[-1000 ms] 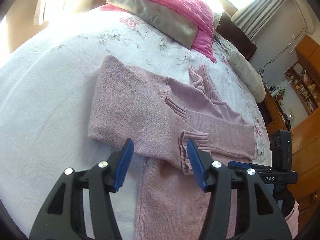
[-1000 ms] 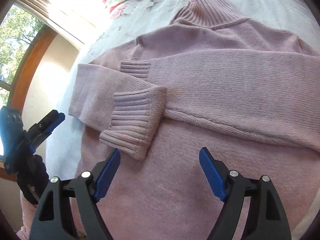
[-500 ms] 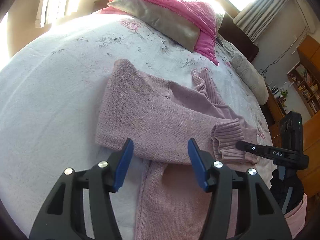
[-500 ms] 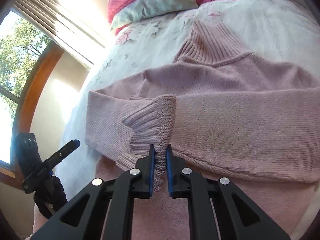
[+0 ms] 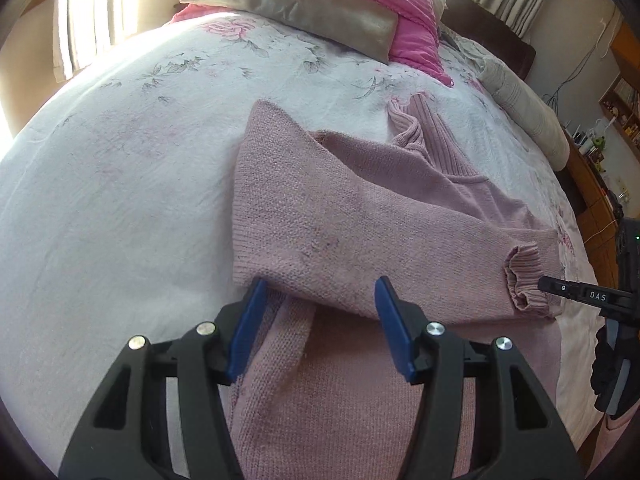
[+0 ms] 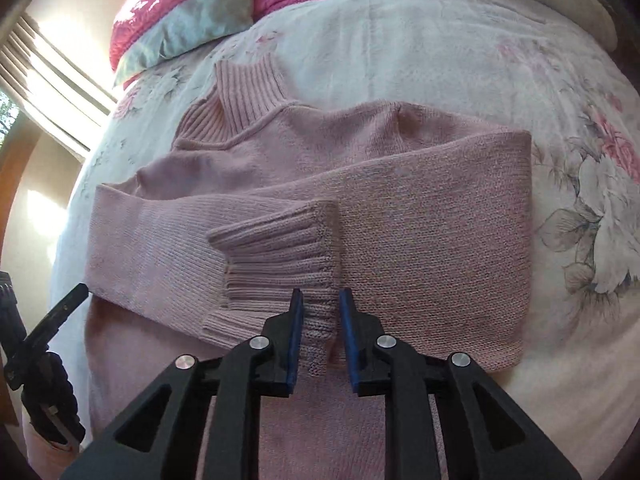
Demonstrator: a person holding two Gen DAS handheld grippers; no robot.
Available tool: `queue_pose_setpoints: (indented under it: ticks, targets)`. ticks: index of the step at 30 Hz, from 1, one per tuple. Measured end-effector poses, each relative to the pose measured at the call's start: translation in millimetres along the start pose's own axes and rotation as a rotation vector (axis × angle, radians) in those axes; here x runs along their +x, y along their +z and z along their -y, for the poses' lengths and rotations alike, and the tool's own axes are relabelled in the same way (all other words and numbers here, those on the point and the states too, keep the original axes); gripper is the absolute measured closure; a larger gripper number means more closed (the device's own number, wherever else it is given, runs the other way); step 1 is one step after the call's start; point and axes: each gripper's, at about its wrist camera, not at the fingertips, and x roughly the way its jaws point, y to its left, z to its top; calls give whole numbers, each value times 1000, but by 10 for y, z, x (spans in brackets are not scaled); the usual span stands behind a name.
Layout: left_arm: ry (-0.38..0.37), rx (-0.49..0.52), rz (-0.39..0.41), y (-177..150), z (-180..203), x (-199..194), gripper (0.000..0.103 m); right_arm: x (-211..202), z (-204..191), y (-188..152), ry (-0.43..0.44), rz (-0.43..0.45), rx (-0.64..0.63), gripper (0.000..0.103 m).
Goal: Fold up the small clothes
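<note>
Sweater (image 6: 420, 248): lies flat on the bed (image 5: 120, 184), sleeves crossing left-right.
Right gripper (image 6: 320, 316): your jaws are narrowly parted around the ribbed cuff (image 6: 280, 256); seemingly loose.
Left gripper (image 5: 316, 328): your jaws are wide, empty, over the sleeve's near edge.

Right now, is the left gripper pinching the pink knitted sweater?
No, the left gripper is open, its blue fingers spread wide above the pink knitted sweater.

Your dusty-pink knit sweater (image 6: 400, 216) lies flat on the bed, both sleeves folded across its chest, ribbed collar (image 6: 244, 92) pointing away.
</note>
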Motion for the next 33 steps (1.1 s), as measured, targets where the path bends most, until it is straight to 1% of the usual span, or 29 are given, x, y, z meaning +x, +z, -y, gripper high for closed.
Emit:
queue_pose_setpoints:
  ticks: [1, 2, 4, 5, 7, 9, 10, 11, 13, 15, 16, 18, 19, 20, 21, 22, 23, 27, 28, 30, 31, 32, 33]
  targets:
    - [-6, -5, 5, 8, -8, -28, 49, -23, 13, -7, -6, 14, -2, 75]
    - [-22, -11, 21, 19, -10, -89, 49, -67, 14, -21, -4, 28, -5, 73]
    - [-40, -1, 66, 61, 32, -233, 49, -163, -53, -47, 1, 51, -29, 73]
    - [-45, 9, 81, 91, 72, -284, 48, -191, -122, -45, 18, 57, -51, 73]
    - [-75, 26, 82, 156, 177, -310, 47, -241, -311, -38, 64, 58, -104, 73]
    - [-99, 43, 55, 199, 292, -237, 47, -223, -549, -65, 80, 41, -180, 66]
    - [-103, 47, 37, 212, 331, -173, 47, -178, -659, -87, 65, 30, -216, 55]
    - [-101, 47, 21, 214, 371, -104, 47, -129, -745, -117, 40, 20, -251, 47]
    - [-85, 40, -12, 222, 392, 55, 47, -9, -847, -177, -40, 4, -310, 45]
    - [-68, 32, -35, 224, 384, 185, 47, 132, -860, -215, -102, -18, -336, 44]
    - [-53, 35, -43, 222, 381, 240, 47, 195, -845, -220, -119, -25, -345, 44]
    - [-30, 36, -60, 217, 350, 337, 47, 239, -803, -225, -140, -21, -352, 55]
    - [-28, 29, -70, 221, 323, 381, 47, 229, -767, -214, -138, -14, -343, 62]
    - [-30, 18, -79, 218, 295, 413, 48, 203, -722, -202, -118, -8, -327, 73]
    - [-34, 9, -84, 220, 266, 433, 48, 179, -668, -179, -90, -3, -306, 77]
    - [-38, 5, -85, 216, 240, 444, 49, 136, -600, -154, -52, 0, -277, 85]
    - [-40, 6, -85, 212, 230, 452, 49, 83, -517, -130, -18, 13, -238, 90]
    - [-39, 19, -80, 199, 218, 459, 49, -220, -50, -54, 109, 103, -41, 94]
    - [-40, 16, -80, 199, 218, 458, 49, -290, 89, -47, 126, 124, 8, 94]
    - [-39, 12, -76, 192, 210, 465, 50, -386, 354, -95, 102, 159, 84, 94]
    - [-37, 12, -75, 185, 213, 465, 50, -400, 489, -107, 82, 160, 112, 94]
    - [-33, 14, -73, 183, 217, 471, 50, -381, 614, -142, 68, 149, 141, 94]
    - [-30, 14, -71, 180, 223, 473, 50, -339, 728, -173, 74, 129, 165, 91]
